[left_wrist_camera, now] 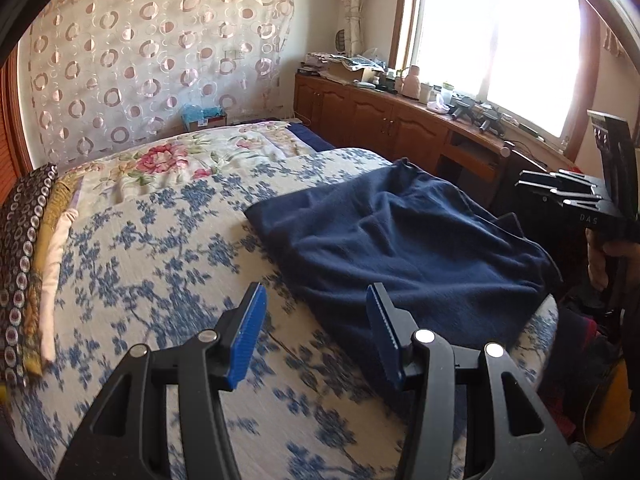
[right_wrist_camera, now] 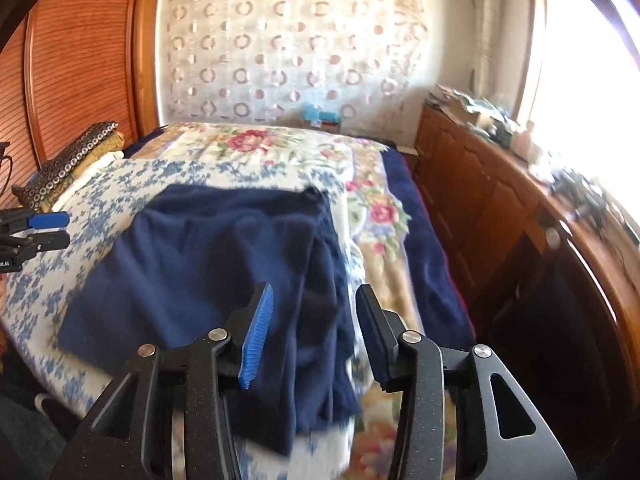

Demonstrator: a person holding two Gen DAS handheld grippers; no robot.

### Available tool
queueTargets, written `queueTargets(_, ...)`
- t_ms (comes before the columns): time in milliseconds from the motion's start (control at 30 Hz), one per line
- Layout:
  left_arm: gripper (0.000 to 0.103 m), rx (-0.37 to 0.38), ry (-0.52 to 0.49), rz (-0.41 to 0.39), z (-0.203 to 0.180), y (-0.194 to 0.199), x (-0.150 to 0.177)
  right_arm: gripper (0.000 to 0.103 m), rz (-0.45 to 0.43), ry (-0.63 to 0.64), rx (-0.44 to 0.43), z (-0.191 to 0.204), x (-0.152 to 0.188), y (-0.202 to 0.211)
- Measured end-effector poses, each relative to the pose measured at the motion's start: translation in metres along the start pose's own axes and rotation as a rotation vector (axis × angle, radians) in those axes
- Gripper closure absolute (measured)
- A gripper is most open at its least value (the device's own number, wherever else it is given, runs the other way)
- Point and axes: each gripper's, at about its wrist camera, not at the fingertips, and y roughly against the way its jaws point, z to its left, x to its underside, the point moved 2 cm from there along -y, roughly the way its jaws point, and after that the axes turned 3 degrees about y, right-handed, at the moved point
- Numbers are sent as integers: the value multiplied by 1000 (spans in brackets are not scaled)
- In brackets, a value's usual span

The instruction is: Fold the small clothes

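A dark navy garment lies spread and rumpled on the blue-flowered bedspread. In the right wrist view the garment lies flat, with folded layers bunched at its right edge. My left gripper is open and empty, above the bedspread just left of the garment's near corner. My right gripper is open and empty, above the garment's near right edge. The right gripper also shows at the right edge of the left wrist view. The left gripper shows at the left edge of the right wrist view.
Folded patterned cloths are stacked along the bed's left side. A pink-flowered blanket covers the far part of the bed. A wooden cabinet with clutter on top runs under the window to the right. A wooden headboard stands at the left.
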Motion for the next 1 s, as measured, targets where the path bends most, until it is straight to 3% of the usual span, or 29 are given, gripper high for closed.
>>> queueTargets(100,52,-20,9,9,12,-15,-13,59,-12,21,-65,0,-24,-25)
queueTargets(333,52,-40,41,43,33,-57,-44,59,59,63,-95,-11,-65,-103)
queueTargets(567,52,-41,42,82,42,-101,-66,59,154,66,-98,-30,-73,-176)
queueTargets(767,52,-25,37,117,45,-129,-72,59,194,49,-184,-35,-70,-200)
queueTargets(833,52,-22,32,122,46,-134,-72,88,180,41,-243,-35,-69,-199)
queueTargets(1000,52,-33,41,106,54,-139,-75,93,65,-28,-178,-47,-70,-182)
